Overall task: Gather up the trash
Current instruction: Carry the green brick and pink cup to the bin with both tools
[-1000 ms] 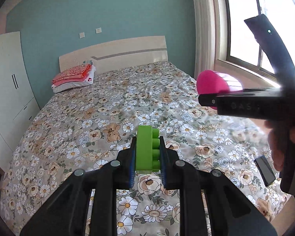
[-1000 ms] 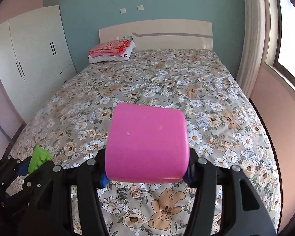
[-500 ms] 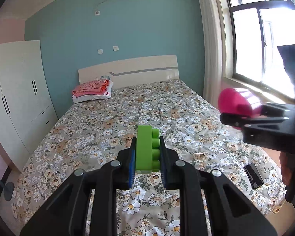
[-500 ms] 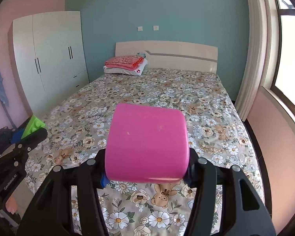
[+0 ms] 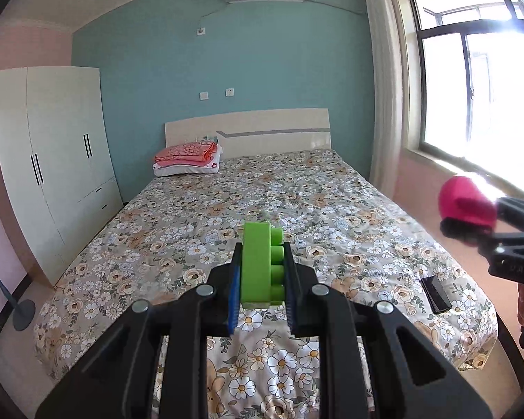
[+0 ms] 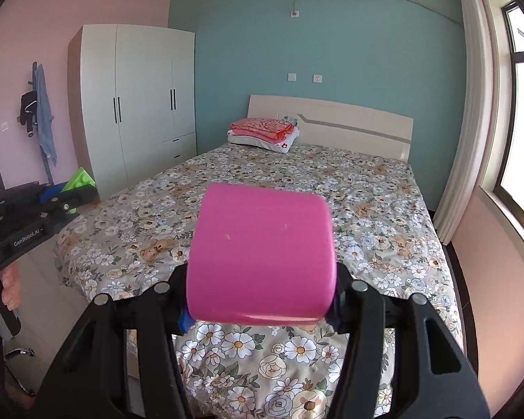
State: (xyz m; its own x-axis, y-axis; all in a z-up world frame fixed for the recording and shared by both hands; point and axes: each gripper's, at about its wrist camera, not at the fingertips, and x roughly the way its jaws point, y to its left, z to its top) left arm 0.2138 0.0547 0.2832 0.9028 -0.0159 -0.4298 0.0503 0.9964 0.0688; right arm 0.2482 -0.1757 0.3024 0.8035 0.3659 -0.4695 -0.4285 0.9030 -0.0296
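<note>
Your left gripper [image 5: 262, 279] is clamped tight on a green toy brick [image 5: 262, 265], held above the foot of the floral bed [image 5: 297, 188]. Your right gripper [image 6: 262, 300] squeezes a pink block [image 6: 262, 251] between half-spread jaws. A black phone [image 5: 435, 294] lies near the bed's corner.

My left gripper [image 5: 262, 300] is matte black plastic, with two angular arms running forward. Each arm has triangular cut-outs and round silver screws [image 5: 203, 290] at its joints. The inner faces of my jaws carry ribbed blue pads [image 5: 234, 296]. My right gripper [image 6: 262, 309] is built the same way. Seen from the side, the left body carries small white lettering [image 6: 27, 239] reading GenRobot.AI.
</note>
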